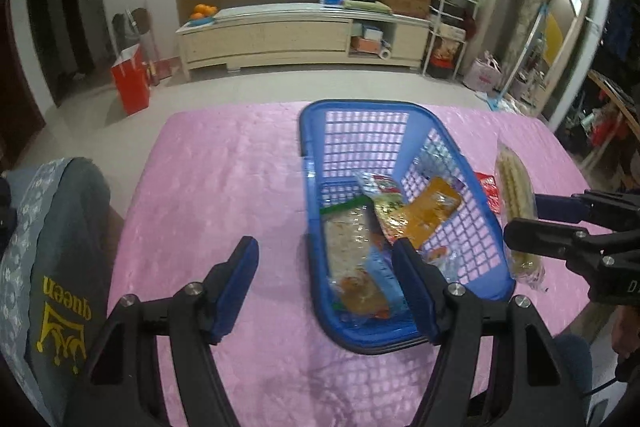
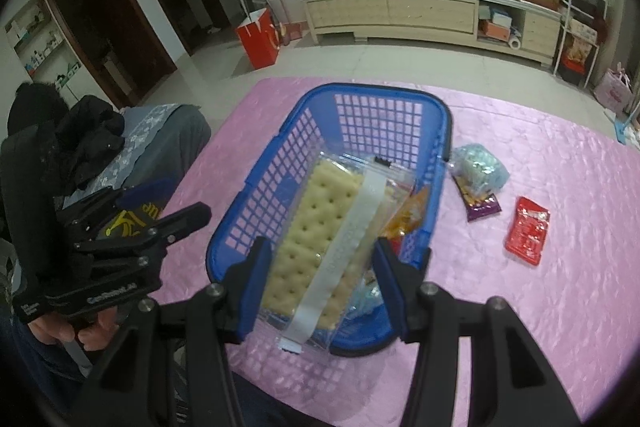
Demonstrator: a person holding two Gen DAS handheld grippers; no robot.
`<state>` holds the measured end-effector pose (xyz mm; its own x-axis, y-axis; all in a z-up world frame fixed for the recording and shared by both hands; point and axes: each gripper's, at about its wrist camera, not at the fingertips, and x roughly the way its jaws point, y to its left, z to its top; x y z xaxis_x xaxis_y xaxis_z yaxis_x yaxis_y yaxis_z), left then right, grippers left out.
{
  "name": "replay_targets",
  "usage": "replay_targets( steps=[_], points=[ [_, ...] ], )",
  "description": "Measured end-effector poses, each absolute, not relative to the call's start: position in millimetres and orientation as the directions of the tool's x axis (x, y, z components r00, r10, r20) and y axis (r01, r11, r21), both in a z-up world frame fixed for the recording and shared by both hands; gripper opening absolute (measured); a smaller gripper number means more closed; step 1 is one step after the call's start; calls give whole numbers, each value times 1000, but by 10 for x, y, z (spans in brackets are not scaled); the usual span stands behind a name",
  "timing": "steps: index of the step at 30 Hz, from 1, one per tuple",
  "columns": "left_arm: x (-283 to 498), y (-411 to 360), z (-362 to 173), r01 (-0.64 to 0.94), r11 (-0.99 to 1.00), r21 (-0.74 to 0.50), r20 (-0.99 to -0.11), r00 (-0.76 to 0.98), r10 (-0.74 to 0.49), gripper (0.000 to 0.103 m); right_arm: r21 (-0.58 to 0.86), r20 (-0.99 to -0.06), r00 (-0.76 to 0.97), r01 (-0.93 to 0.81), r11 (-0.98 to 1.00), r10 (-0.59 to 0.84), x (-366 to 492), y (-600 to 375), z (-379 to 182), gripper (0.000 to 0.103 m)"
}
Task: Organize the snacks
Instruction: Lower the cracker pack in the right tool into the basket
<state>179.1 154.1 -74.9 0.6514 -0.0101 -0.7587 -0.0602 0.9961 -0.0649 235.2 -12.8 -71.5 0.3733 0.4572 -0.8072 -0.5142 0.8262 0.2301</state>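
A blue plastic basket (image 1: 460, 163) stands on the pink tablecloth and holds several snack packets (image 1: 400, 215). My right gripper (image 2: 320, 259) is shut on a clear pack of crackers (image 2: 316, 227) and holds it over the basket (image 2: 256, 199). From the left wrist view the same pack (image 1: 514, 187) hangs at the basket's right side between the right gripper's fingers (image 1: 560, 205). My left gripper (image 1: 326, 259) is open and empty, above the cloth at the basket's near left corner.
On the cloth right of the basket lie a red packet (image 2: 527, 230), a purple packet (image 2: 482, 205) and a pale blue bag (image 2: 480, 163). A grey cushioned chair (image 1: 48, 259) stands at the table's left. A low cabinet (image 1: 280, 35) runs along the far wall.
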Motion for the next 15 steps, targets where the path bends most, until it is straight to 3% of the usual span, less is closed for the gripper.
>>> replay_targets(
  steps=[15],
  points=[
    [1721, 2065, -972, -128, 983, -131, -782, 622, -23, 67, 116, -894, 301, -559, 821, 331, 2648, 532, -1113, 57]
  ],
)
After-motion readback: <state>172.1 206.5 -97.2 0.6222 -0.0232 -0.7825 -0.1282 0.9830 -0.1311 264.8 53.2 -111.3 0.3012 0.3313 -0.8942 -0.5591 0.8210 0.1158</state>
